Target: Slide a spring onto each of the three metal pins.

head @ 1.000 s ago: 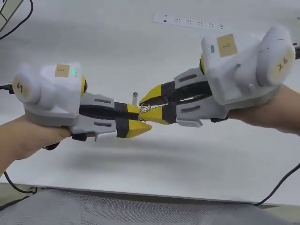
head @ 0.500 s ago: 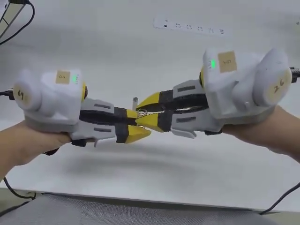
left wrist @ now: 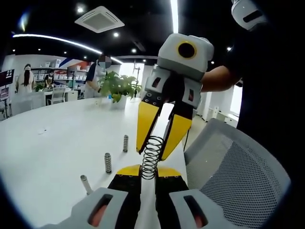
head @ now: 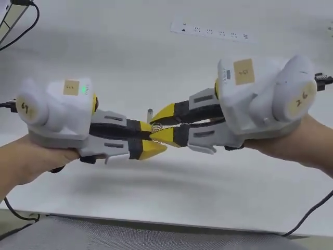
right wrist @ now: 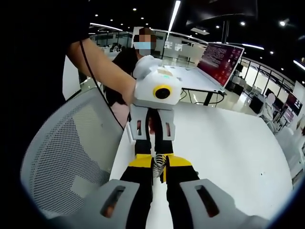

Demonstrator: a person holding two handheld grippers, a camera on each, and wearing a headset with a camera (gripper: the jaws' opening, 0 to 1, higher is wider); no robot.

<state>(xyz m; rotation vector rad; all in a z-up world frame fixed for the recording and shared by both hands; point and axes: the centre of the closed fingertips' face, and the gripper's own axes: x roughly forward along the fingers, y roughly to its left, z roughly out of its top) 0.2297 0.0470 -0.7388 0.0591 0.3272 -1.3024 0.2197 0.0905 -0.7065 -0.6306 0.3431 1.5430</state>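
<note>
Left gripper (left wrist: 148, 171) clamps the small steel coil spring (left wrist: 151, 160); right gripper (left wrist: 152, 152) flanks it, pinch undeterminable, likely re-gripping for the bare metal pin (left wrist: 85, 183) at 8 o'clock.

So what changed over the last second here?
The right gripper moved in toward the left gripper and its jaws narrowed around the small metal coil spring. The left gripper stayed clamped on that spring; the bare metal pin behind stayed put.
</note>
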